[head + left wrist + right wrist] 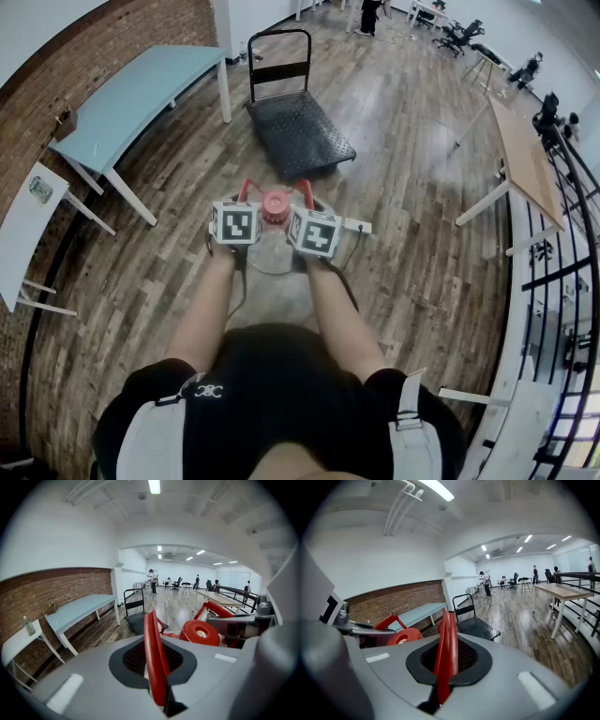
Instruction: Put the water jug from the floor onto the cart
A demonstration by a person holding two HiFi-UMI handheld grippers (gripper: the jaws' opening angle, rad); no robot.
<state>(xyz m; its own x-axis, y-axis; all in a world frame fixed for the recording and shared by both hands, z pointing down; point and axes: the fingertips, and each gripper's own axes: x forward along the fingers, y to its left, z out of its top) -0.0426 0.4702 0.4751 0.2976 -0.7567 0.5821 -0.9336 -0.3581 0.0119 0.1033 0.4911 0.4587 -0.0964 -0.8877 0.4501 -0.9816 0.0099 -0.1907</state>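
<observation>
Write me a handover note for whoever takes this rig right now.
Left tool: shut on the left handle of the water jug.
Right tool: shut on its right handle.
Jug: between both tools, just ahead of the person. Cart: further ahead.
Done: both grips. Whether the jug is off the floor, can't tell.
Left: carry it to the cart, set it down, release.

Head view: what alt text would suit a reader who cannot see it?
Looking down, a person grips a red-capped water jug by its red handles, the left tool and the right tool each clamped on one. A black cart stands ahead on the wooden floor, a blue table at left.
</observation>
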